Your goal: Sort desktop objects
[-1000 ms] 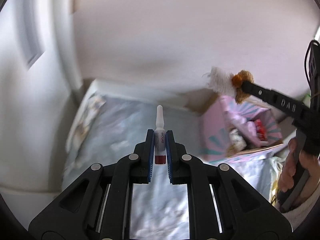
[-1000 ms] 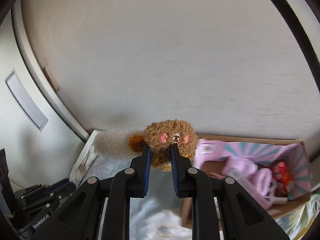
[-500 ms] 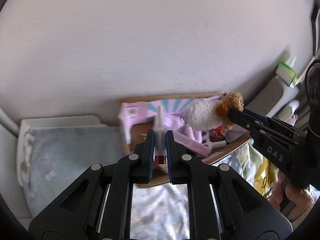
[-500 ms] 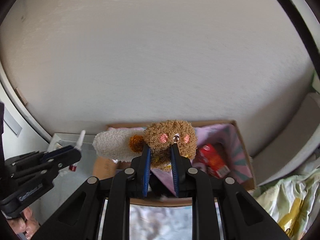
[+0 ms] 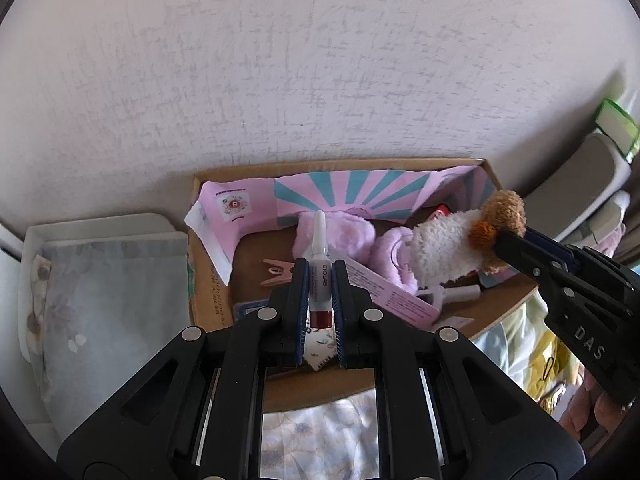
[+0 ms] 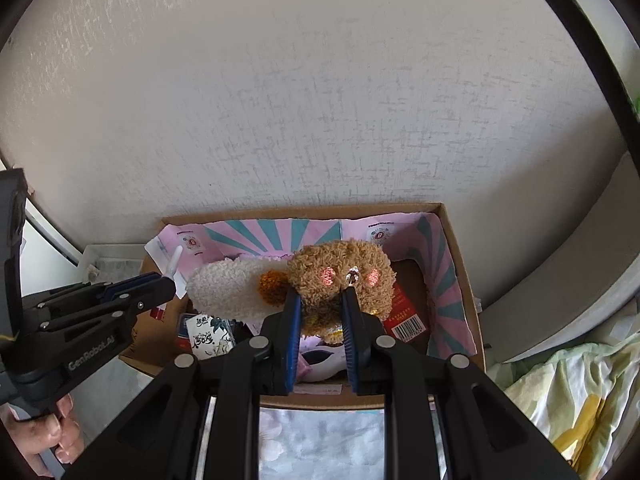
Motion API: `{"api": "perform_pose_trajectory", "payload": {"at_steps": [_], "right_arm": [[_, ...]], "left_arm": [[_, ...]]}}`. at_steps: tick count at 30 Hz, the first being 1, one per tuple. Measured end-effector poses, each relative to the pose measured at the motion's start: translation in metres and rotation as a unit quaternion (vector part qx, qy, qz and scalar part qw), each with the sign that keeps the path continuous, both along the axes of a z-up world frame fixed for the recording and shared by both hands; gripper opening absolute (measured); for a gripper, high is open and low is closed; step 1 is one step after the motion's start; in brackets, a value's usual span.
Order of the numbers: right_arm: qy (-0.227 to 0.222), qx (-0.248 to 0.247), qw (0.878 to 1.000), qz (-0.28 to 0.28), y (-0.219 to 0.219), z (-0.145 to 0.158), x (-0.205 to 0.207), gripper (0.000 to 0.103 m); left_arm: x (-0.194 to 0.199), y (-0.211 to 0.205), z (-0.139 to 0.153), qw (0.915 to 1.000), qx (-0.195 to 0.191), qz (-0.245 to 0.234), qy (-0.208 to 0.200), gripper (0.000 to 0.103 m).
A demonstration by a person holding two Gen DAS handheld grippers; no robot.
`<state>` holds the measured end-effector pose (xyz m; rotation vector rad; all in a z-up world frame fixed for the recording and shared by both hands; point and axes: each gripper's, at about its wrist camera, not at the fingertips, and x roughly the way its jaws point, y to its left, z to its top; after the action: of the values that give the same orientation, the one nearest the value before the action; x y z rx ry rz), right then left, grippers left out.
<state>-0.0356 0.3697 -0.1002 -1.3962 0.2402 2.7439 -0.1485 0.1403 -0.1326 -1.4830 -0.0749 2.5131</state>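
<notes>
Black left gripper (image 5: 319, 280): nearest the lens; its blue-padded fingers are clamped on a small white plastic tube with a dark red base (image 5: 320, 264), nozzle pointing away, held above the box's left half.
Black right gripper (image 6: 320, 300): fingers pinched into the lower body of a brown curly plush bear with pink cheeks (image 6: 340, 280); the bear's cream fleece part (image 6: 228, 288) juts out to the left. In the left wrist view the same toy (image 5: 460, 248) hangs over the box's right half.
Brown cardboard box with pink-and-teal striped lining (image 6: 456, 264): below both loads, against the wall; it already holds a lilac fluffy item (image 5: 340, 236), a wooden clothes peg (image 5: 280, 272) and a red packet (image 6: 404, 312).
White textured wall (image 5: 320, 80): farthest, behind the box.
Step in hand: judged to be delivery, both items carried over the box.
Next move: probably lowering each load into free space, then opening the fingers; the tube may roll once let go.
</notes>
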Motion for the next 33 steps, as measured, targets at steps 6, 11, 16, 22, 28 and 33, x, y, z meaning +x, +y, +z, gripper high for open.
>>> {"api": "perform_pose_trajectory", "payload": {"at_steps": [6, 11, 16, 22, 28, 33], "right_arm": [[-0.031, 0.003, 0.999, 0.008, -0.003, -0.013, -0.008, 0.049], [-0.025, 0.015, 1.000, 0.007, -0.006, -0.010, -0.004, 0.068], [-0.026, 0.021, 0.999, 0.008, -0.010, -0.008, -0.001, 0.068], [-0.023, 0.014, 1.000, 0.003, -0.014, 0.003, 0.006, 0.068], [-0.014, -0.006, 1.000, -0.007, -0.024, 0.030, 0.021, 0.068], [-0.001, 0.002, 1.000, -0.006, -0.041, 0.058, 0.036, 0.068]], "left_arm": [[-0.008, 0.001, 0.000, 0.9981, -0.051, 0.034, -0.001, 0.101], [-0.009, -0.002, -0.002, 0.9971, -0.061, 0.043, 0.006, 0.102], [-0.006, 0.001, 0.004, 0.9950, -0.084, 0.051, 0.019, 0.102], [0.010, -0.005, 0.031, 0.9946, -0.086, 0.048, 0.032, 0.102], [0.029, -0.022, 0.064, 0.9956, -0.066, 0.053, 0.039, 0.102], [0.050, -0.040, 0.098, 0.9941, -0.067, 0.057, 0.063, 0.102]]}}
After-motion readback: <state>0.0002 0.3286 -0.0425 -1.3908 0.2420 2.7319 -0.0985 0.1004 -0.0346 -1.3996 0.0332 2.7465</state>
